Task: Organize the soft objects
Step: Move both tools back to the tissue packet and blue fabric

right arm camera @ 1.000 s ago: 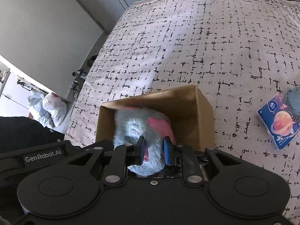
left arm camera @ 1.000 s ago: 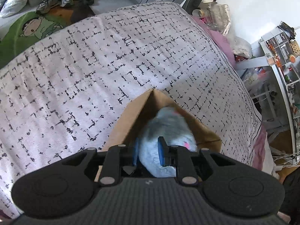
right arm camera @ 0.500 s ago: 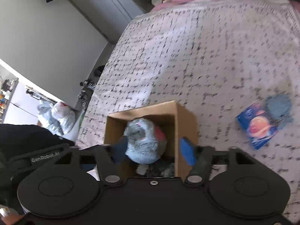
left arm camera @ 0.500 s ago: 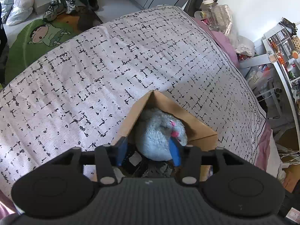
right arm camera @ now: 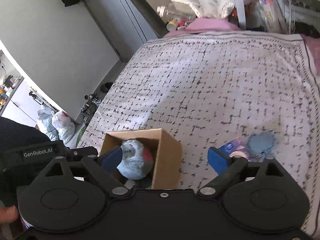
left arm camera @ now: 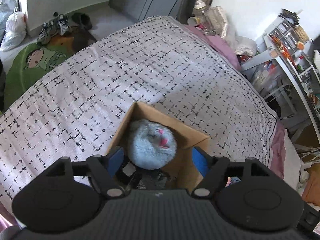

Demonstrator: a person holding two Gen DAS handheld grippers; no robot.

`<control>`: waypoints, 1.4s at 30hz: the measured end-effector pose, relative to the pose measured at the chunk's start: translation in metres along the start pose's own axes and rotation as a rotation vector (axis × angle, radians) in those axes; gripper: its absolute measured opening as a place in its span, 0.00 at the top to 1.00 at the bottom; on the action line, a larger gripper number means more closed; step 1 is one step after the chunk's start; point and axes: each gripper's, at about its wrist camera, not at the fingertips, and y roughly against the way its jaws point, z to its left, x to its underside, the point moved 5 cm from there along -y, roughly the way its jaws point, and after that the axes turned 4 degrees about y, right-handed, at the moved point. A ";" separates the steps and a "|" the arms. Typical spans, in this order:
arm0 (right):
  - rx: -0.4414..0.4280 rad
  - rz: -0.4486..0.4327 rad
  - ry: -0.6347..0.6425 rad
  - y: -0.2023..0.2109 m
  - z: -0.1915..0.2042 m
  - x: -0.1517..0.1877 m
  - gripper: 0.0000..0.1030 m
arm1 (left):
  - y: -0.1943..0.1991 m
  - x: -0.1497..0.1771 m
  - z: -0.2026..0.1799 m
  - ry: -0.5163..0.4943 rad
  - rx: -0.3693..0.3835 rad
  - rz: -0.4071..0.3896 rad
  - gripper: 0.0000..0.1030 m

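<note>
A grey-blue plush toy (left arm camera: 153, 144) with pink marks sits inside an open cardboard box (left arm camera: 188, 138) on the bed. It also shows in the right wrist view (right arm camera: 136, 163), in the same box (right arm camera: 167, 158). My left gripper (left arm camera: 158, 158) is open, above the box, its blue pads on either side of the toy without touching. My right gripper (right arm camera: 164, 160) is wide open above the box's right side. A small blue soft object (right arm camera: 260, 143) lies on a blue packet (right arm camera: 238, 150) to the right.
The bed has a white cover with black dashes (left arm camera: 120, 76). A green cartoon rug (left arm camera: 34, 60) and shoes (left arm camera: 54, 28) lie on the floor at left. Cluttered shelves (left arm camera: 288, 40) stand right of the bed. White bags (right arm camera: 58, 122) sit on the floor.
Both grippers were shut on the plush toy in the box; they have opened, let it go, and pulled up and back. The toy stays in the box.
</note>
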 end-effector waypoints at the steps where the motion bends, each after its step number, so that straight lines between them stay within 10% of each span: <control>1: 0.002 -0.005 0.002 0.003 -0.003 0.000 0.08 | 0.001 0.001 -0.004 -0.007 0.000 -0.004 0.27; 42: 0.031 0.034 -0.220 -0.016 -0.204 0.028 0.11 | -0.127 0.087 -0.156 -0.117 0.004 0.180 0.27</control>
